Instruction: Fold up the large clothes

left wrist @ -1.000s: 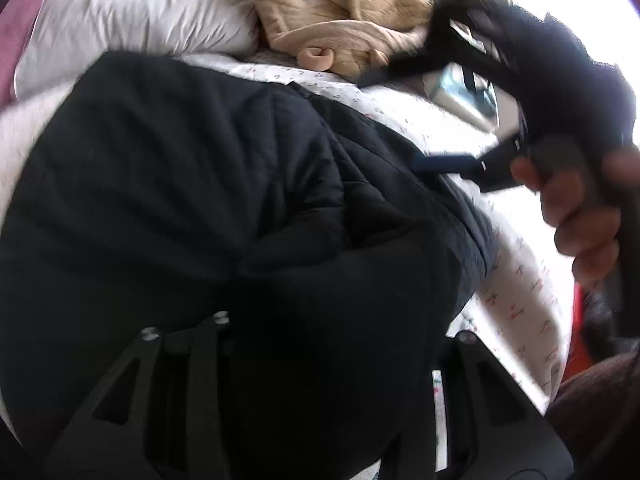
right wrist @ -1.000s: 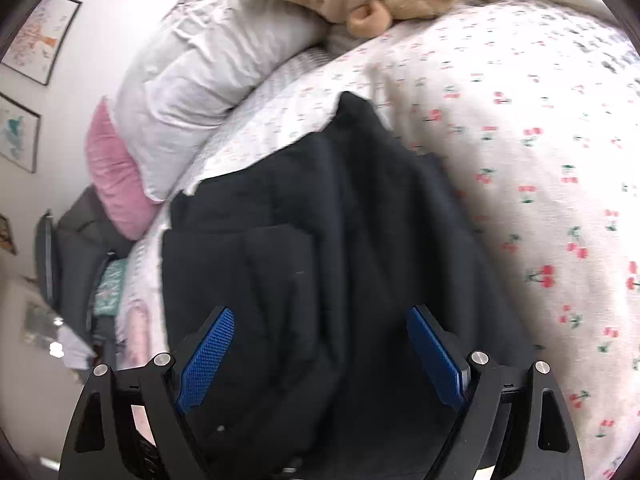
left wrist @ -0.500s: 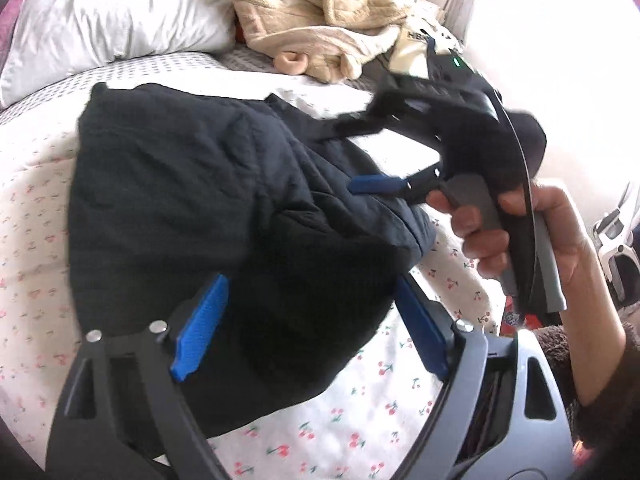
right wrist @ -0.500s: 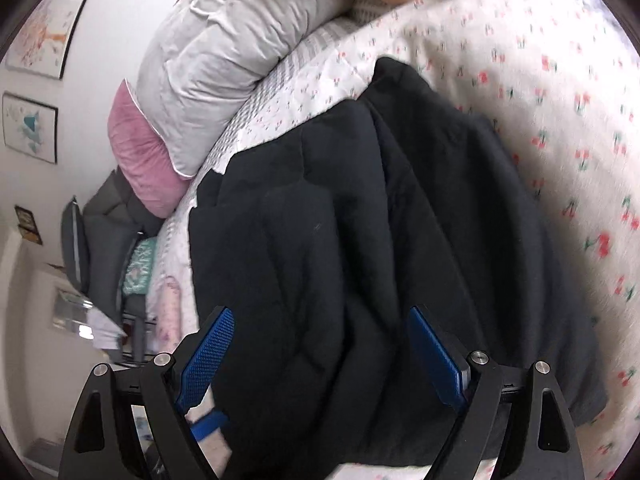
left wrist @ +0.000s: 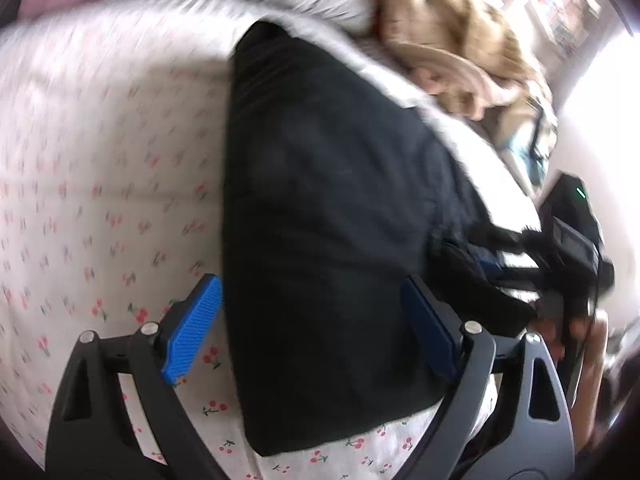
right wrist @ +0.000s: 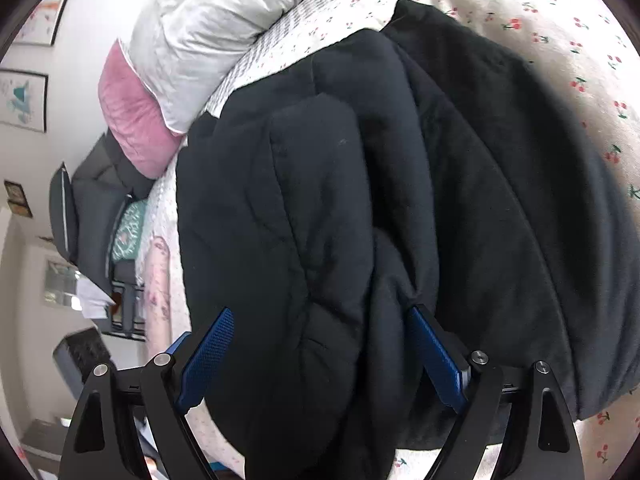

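A black padded jacket (left wrist: 328,216) lies folded in a thick bundle on a bed covered by a white sheet printed with small red cherries (left wrist: 100,184). In the left wrist view, which is blurred, the jacket runs from the lower middle up toward the head of the bed. In the right wrist view it fills most of the frame, its quilted layers stacked in soft folds.

The left claw (left wrist: 316,332) hangs over the near end of the jacket. Its jaws are opening; the blue pads (left wrist: 192,332) stand wide apart, one over the bare sheet beside the jacket's edge and the other over the dark fabric, and neither presses on it.

The right claw (right wrist: 320,360) also stands wide open over the jacket, its blue pads (right wrist: 208,356) on either side of a raised fold, gripping nothing. In the left wrist view it appears at the right edge, held in a hand (left wrist: 568,328).

At the head of the bed lie a white pillow (right wrist: 216,28) and a pink cushion (right wrist: 132,112). A tan plush toy (left wrist: 452,52) rests just beyond the jacket's far end.
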Tool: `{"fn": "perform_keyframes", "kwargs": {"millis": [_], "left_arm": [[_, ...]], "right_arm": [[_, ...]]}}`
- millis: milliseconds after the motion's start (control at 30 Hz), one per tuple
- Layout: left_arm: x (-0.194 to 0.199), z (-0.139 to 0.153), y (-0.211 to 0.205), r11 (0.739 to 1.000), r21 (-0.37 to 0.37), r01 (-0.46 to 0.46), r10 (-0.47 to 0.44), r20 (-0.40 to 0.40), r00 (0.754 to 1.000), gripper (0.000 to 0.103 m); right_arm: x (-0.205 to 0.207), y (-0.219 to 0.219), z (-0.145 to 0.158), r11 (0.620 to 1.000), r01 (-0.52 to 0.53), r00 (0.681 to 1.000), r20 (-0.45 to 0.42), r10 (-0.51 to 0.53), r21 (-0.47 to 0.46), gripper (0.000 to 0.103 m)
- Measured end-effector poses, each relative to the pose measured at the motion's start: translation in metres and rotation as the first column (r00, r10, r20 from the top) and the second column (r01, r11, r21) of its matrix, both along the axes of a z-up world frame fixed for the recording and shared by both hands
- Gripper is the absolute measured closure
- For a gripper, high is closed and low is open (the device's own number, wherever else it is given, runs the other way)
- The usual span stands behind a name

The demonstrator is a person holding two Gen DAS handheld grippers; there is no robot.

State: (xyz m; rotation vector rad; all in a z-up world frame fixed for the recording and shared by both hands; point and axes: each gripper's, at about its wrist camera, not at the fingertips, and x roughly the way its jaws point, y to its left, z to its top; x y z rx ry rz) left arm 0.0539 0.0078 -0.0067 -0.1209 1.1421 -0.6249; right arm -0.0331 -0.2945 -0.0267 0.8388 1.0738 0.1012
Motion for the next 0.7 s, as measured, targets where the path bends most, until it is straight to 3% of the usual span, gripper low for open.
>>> {"fn": "perform_keyframes", "kwargs": {"millis": [133, 200, 267, 400, 533, 600, 700], "left_arm": [[0.014, -0.028, 0.01, 0.997, -0.028, -0.068, 0.063, -0.137, 0.989, 0.012], [0.018, -0.037, 0.011, 0.994, -0.063, -0.087, 0.074, -0.183, 0.98, 0.009], [0.019, -0.041, 0.01, 0.991, -0.091, -0.101, 0.081, -0.205, 0.975, 0.009], [0.02, -0.036, 0.01, 0.987, -0.111, -0.12, 0.099, -0.178, 0.979, 0.009], [0.019, -0.018, 0.014, 0.972, -0.176, -0.152, 0.138, -0.09, 0.986, 0.009], [0.02, -0.014, 0.013, 0.968, -0.201, -0.151, 0.138, -0.077, 0.987, 0.009], [0.021, -0.017, 0.007, 0.965, -0.223, -0.134, 0.119, -0.081, 0.99, 0.009]], "right_arm": [[0.006, 0.012, 0.001, 0.999, -0.011, 1.0, 0.01, 0.011, -0.048, 0.013], [0.007, 0.016, 0.002, 0.998, -0.015, 1.0, 0.027, 0.017, -0.069, 0.023], [0.009, 0.019, 0.007, 0.992, -0.026, 0.998, 0.046, 0.032, -0.124, 0.072], [0.008, 0.021, 0.029, 0.983, -0.043, 0.99, 0.128, 0.066, -0.18, 0.079], [-0.001, 0.013, 0.079, 0.962, -0.032, 0.947, 0.299, 0.115, -0.27, 0.081], [-0.007, -0.001, 0.092, 0.95, 0.004, 0.936, 0.337, 0.106, -0.311, 0.081], [-0.009, -0.028, 0.09, 0.952, 0.056, 0.942, 0.333, 0.05, -0.301, 0.081]]}}
